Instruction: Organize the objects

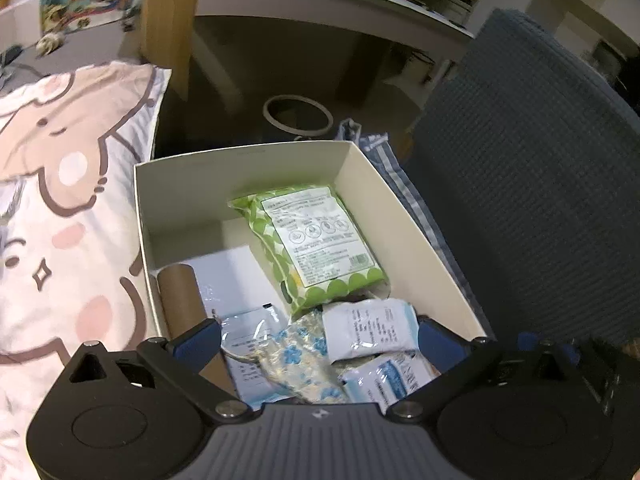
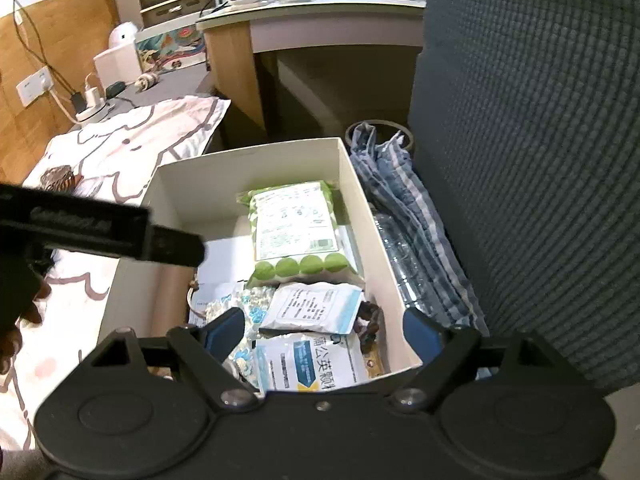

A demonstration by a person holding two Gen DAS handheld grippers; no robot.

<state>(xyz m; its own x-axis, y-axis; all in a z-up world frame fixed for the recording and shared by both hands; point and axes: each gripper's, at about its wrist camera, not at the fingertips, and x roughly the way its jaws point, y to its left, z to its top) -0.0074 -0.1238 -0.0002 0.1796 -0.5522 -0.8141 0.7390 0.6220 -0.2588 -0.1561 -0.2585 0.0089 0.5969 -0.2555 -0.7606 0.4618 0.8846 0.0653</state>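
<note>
Both tongs gape empty over the near end of the white box [image 1: 416,216]. Left tongs [image 1: 320,338] straddle the blue-flowered packet [image 1: 304,344]; right tongs [image 2: 324,330] bracket white sachets [image 2: 312,308]. Green dotted pack [image 1: 320,240] lies lengthwise toward frame top.

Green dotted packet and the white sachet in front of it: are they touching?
Touching. In the right wrist view the white sachet overlaps the lower edge of the green dotted packet, with no gap showing.

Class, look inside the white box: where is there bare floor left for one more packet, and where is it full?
Bare floor lies in the far left corner, between the box wall and the green packet. The near end is crowded with sachets.
</note>
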